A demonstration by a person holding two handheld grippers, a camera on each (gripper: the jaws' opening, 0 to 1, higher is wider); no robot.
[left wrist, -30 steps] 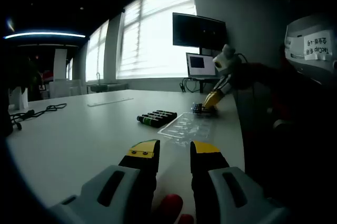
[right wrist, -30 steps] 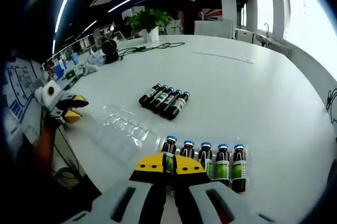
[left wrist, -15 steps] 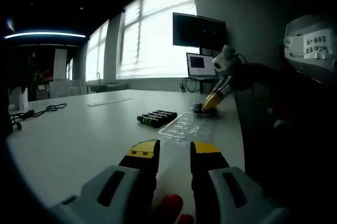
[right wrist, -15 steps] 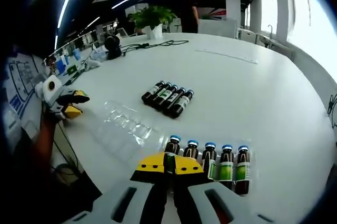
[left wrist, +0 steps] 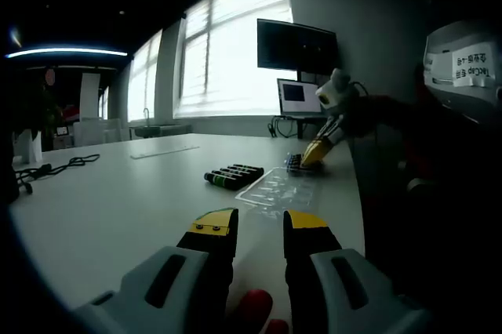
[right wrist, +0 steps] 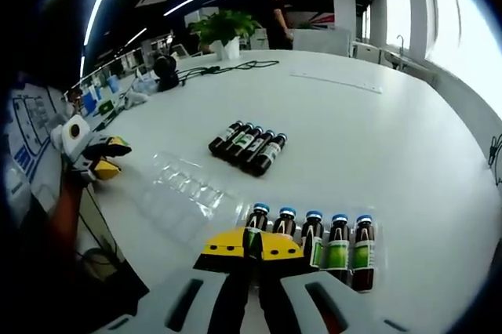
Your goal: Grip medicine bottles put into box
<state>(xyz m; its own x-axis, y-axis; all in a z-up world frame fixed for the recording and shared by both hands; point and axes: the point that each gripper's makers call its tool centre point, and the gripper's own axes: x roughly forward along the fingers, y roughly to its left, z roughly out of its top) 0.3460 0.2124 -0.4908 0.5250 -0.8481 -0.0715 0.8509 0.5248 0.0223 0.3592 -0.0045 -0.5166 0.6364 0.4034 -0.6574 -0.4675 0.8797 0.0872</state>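
Observation:
A row of several brown medicine bottles point(right wrist: 329, 241) with blue caps and green labels rests in a clear box point(right wrist: 235, 210) near me. My right gripper point(right wrist: 252, 246) is shut on the leftmost bottle point(right wrist: 254, 223) of that row, whose label shows between the jaws. In the left gripper view the same gripper point(left wrist: 312, 152) touches those bottles point(left wrist: 295, 163). Another group of bottles point(right wrist: 247, 146) lies flat farther out, also visible as bottles point(left wrist: 233, 175). A clear blister tray point(right wrist: 188, 185) lies between the groups. My left gripper point(left wrist: 259, 228) hovers open over the table edge, empty, and appears at the left as a gripper point(right wrist: 104, 157).
The white table point(right wrist: 376, 130) stretches far. A black cable point(right wrist: 227, 69) and a potted plant point(right wrist: 223, 32) lie at its far side, where a person point(right wrist: 277, 16) stands. A monitor point(left wrist: 296, 48) and a small screen point(left wrist: 296, 96) stand by the window wall.
The right gripper view has shifted slightly; the gripped bottle stays in its row. The left gripper has not moved.

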